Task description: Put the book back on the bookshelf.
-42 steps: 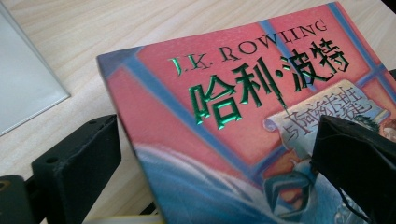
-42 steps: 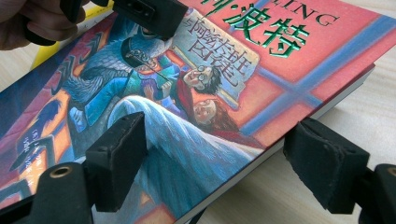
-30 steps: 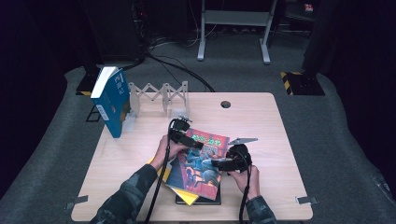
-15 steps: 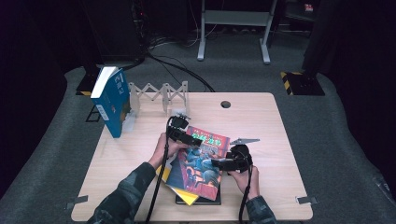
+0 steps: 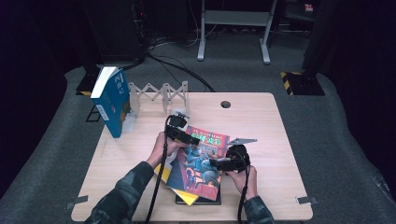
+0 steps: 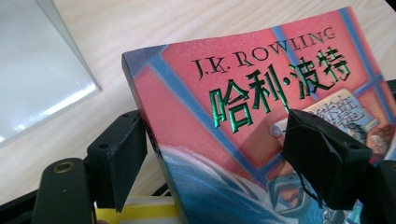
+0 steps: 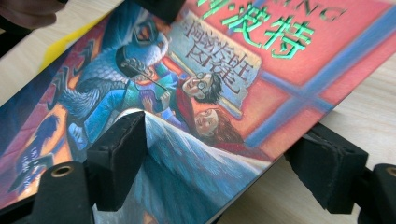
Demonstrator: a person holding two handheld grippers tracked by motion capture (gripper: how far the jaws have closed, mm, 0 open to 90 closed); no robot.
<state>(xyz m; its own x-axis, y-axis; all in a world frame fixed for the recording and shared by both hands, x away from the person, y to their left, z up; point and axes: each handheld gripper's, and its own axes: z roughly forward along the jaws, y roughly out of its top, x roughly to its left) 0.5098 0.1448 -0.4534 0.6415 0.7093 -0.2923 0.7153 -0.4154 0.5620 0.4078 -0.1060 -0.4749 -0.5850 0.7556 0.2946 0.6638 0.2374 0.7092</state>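
Both grippers grip one book between them: the left gripper [image 5: 180, 133] has just been closing its jaws onto the far spine corner of the red and blue paperback [image 5: 201, 161], one pad under the spine edge and the other on the cover, while the right gripper [image 5: 224, 163] clamps the opposite edge, one pad on the picture and one beneath. That paperback is tilted up over the near middle of the table, above a yellow book [image 5: 187, 195] and a dark book [image 5: 198, 201] stacked flat.

Around them the room is dark, with grey carpet [image 5: 56, 154] underfoot, a grey metal frame [image 5: 233, 28] at the back and black cables [image 5: 173, 65] trailing over the floor. The pale wooden table [image 5: 280, 140] has a round cable hole [image 5: 225, 104] near its far edge. At the far left a blue book [image 5: 112, 100] stands upright beside a white folding rack [image 5: 159, 95]. Small metal brackets [image 5: 306, 199] sit at the near corners.
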